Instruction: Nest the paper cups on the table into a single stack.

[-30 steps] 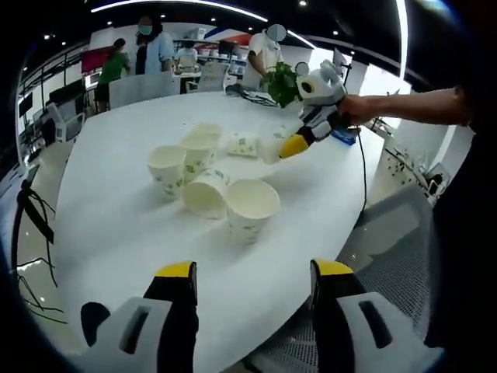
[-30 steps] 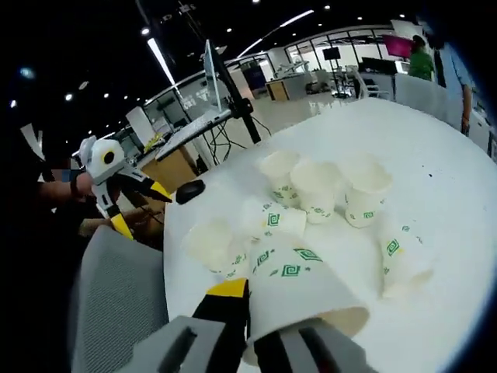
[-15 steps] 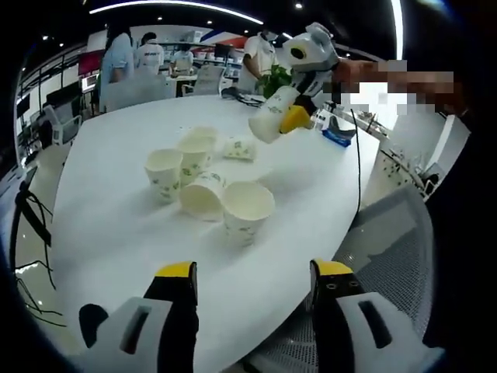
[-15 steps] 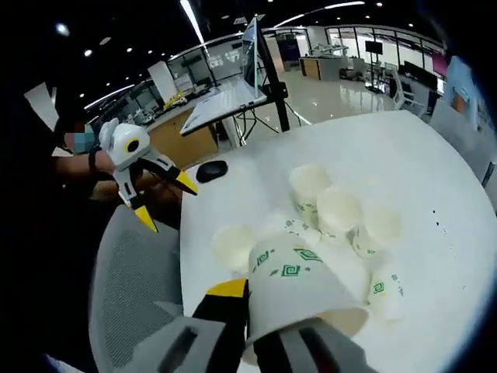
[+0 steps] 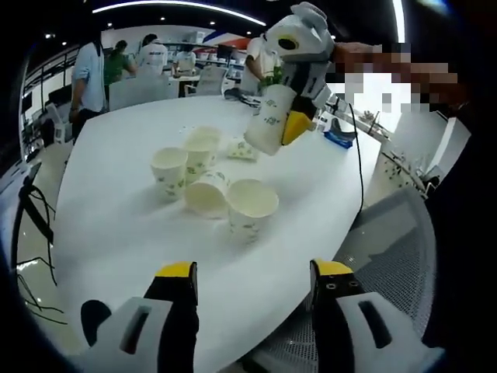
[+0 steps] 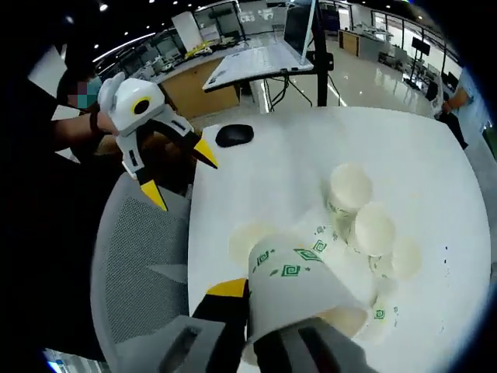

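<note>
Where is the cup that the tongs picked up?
The paper cup is up in the air, clamped in the right tongs, above the cluster of cups on the white table in the left gripper view.

Lighting: bright, even, from ceiling strip lights (image 5: 178, 6). Table (image 5: 116, 225): white, glaring, shadows faint. Windows (image 5: 365, 85): overexposed. Distortion: strong fisheye bending towards edges. Focus: centre sharp; distant background soft.
</note>
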Demonstrator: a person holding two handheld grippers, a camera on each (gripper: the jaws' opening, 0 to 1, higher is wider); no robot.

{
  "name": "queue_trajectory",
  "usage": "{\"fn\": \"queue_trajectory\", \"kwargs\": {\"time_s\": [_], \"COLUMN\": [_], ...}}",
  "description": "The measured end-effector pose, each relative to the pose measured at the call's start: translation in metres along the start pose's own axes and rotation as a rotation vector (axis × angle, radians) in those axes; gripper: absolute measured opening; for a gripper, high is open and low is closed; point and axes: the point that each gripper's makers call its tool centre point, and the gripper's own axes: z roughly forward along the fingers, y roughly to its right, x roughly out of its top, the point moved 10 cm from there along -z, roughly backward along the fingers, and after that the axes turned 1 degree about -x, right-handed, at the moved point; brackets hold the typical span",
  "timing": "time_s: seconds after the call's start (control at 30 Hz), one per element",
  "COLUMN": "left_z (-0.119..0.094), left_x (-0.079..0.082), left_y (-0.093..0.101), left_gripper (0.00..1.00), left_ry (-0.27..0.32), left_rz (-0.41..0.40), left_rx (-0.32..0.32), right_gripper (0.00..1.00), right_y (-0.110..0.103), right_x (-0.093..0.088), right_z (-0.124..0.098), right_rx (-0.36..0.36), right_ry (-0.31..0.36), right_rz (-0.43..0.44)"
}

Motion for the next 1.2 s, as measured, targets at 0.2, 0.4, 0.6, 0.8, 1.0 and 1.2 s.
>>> {"fn": "queue_trajectory", "kwargs": {"time_s": [0.2, 0.4, 0.6, 0.8, 1.0, 1.2], "left_z": [-0.002, -0.004, -0.007, -0.008, -0.007, -0.004], "left_x": [-0.003, -0.005, -0.006, -0.008, -0.008, -0.006], "left_y": [-0.002, -0.005, -0.008, -0.005, -0.002, -0.001], "left_gripper": [0.57, 0.57, 0.56, 0.58, 0.58, 0.58], "left_ry": [0.004, 0.006, 0.015, 0.011, 0.009, 0.003], "left_rz": [-0.009, -0.011, -0.015, -0.005, 0.000, 0.014], "left_rx": [0.006, 0.012, 0.013, 0.012, 0.001, -0.009], "right_gripper": [0.00, 0.00, 0.00, 0.00, 0.00, 0.00], "right_y": [-0.007, -0.015, -0.022, -0.021, -0.025, -0.023], "right_x": [0.013, 0.022, 0.026, 0.029, 0.030, 0.026], "right_z": [0.014, 0.034, 0.047, 0.061, 0.067, 0.073], "right_rx": [0.014, 0.014, 0.017, 0.017, 0.019, 0.005], "right_ry": [-0.103, -0.213, -0.282, -0.322, -0.351, -0.369], "right_rz": [-0.075, -0.153, -0.189, -0.203, -0.206, -0.219]}}
